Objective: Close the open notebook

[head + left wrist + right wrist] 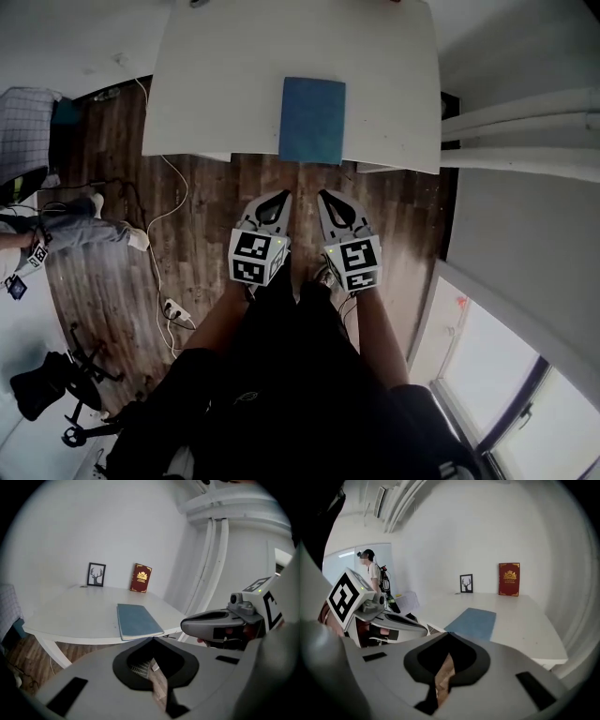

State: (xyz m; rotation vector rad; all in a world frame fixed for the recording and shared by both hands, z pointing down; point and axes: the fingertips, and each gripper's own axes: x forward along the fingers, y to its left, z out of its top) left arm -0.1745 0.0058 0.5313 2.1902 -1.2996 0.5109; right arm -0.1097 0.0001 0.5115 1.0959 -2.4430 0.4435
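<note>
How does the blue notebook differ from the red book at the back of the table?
The blue notebook lies flat near the front edge of the white table; the red book stands upright at the back. The blue notebook's cover is plain; the red book's bears a gold emblem. Both are closed.

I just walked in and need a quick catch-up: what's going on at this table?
A person holds a gripper in each hand. The left gripper and the right gripper are both short of the white table, with jaws shut and nothing in them. The blue notebook lies closed and flat near the table's front edge, untouched. A red book and a framed picture stand at the back.
</note>
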